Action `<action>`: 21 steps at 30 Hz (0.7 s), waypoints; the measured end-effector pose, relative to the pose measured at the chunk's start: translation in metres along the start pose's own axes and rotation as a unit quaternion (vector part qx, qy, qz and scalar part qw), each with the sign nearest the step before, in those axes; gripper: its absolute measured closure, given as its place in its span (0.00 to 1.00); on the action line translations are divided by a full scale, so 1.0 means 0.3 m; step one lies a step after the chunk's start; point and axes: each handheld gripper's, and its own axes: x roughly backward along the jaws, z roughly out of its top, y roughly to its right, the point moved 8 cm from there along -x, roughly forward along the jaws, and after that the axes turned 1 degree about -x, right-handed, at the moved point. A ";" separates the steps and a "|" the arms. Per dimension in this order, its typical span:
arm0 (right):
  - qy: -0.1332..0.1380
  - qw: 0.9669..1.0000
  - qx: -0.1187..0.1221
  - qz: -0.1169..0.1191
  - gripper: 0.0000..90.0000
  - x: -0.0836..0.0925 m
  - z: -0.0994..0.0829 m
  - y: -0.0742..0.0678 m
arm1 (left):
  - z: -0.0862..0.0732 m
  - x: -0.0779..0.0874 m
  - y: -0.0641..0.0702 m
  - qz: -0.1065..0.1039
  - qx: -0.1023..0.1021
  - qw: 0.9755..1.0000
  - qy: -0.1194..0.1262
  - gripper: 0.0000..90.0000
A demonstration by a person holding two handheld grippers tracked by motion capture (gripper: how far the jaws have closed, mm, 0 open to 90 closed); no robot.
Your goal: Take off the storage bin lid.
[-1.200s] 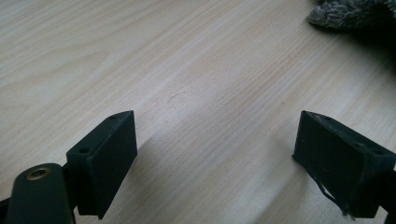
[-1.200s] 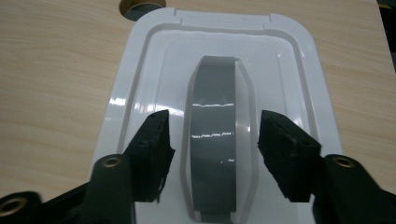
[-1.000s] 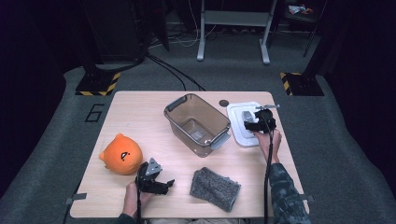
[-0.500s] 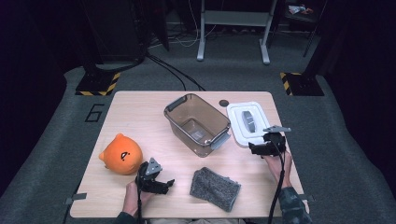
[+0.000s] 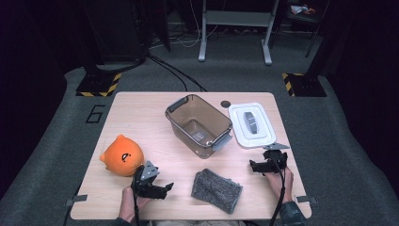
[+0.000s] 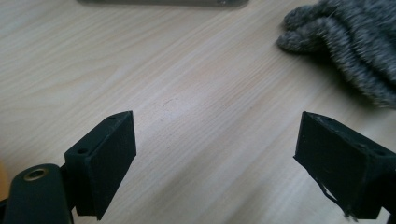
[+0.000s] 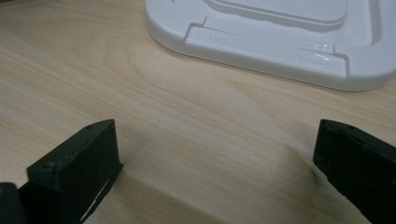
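My right gripper [image 5: 252, 167] sits low over the table's front right, just in front of the white lid [image 5: 251, 125]. Its jaws have just been opening and stand wide apart with nothing between them; in the right gripper view, my right gripper [image 7: 215, 130] frames bare wood below the white lid [image 7: 280, 32]. At the front left, my left gripper [image 5: 165, 189] is open and points right toward the grey cloth [image 5: 216, 190]. The left gripper view has my left gripper [image 6: 217, 126] over bare wood, the grey cloth [image 6: 345, 42] at upper right.
An orange plush toy [image 5: 122, 155] lies left of my left gripper. A brown see-through bin [image 5: 200, 125] stands open mid-table beside the lid. A small dark disc [image 5: 226, 103] sits behind it. The wooden table [image 5: 141, 113] has free room at back left.
My right gripper has drawn back from above the white lid toward the table's near edge and come lower, its jaws spreading. The lid lies where it was. The left gripper has barely shifted.
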 end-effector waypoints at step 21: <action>0.012 1.000 -0.003 0.004 0.00 -0.014 0.002 0.013 | 0.091 0.330 -0.280 0.069 0.060 0.993 0.070 0.13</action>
